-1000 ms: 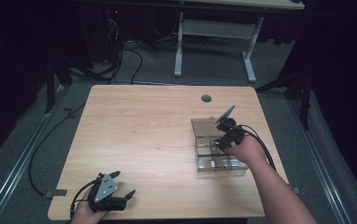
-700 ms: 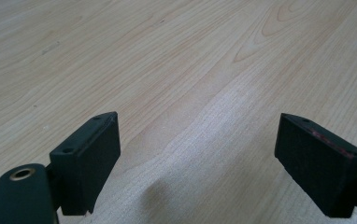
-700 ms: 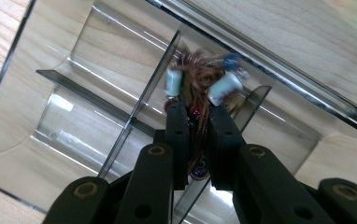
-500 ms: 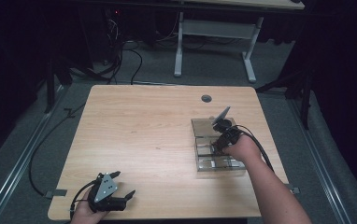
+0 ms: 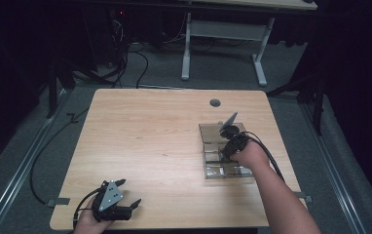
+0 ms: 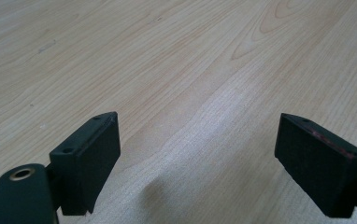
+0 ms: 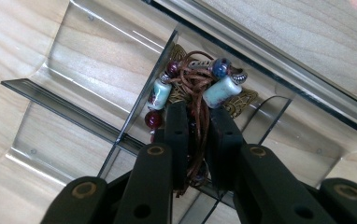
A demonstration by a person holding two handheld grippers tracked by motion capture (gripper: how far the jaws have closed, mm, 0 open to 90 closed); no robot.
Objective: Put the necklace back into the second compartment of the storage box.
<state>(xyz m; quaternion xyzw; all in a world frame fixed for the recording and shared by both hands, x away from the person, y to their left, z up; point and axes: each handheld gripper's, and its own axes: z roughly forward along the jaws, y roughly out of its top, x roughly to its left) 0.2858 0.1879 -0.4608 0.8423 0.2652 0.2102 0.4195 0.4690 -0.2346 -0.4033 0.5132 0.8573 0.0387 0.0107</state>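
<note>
A beaded bracelet (image 7: 193,79) of brown cord, pale blue and dark red beads hangs over a compartment of the clear plastic tray (image 7: 97,60). My right gripper (image 7: 197,109) is shut on its cord; the jaws have just eased open slightly with the cord still pinched between them. From above, the right gripper (image 5: 221,155) points down into the tray (image 5: 208,131) at the table's right side. My left gripper (image 5: 129,192) rests at the front left edge, apart from the tray. Its jaws stand open over bare wood in the left gripper view (image 6: 197,158).
The wooden table (image 5: 150,131) has a round cable hole (image 5: 215,103) near its far edge. Dark floor with cables and a white desk frame (image 5: 223,34) lie beyond. The tray's thin dividers (image 7: 139,107) wall off several compartments around the bracelet.
The right hand has edged slightly left over the tray, still gripping the bracelet. The left gripper has stayed put.
</note>
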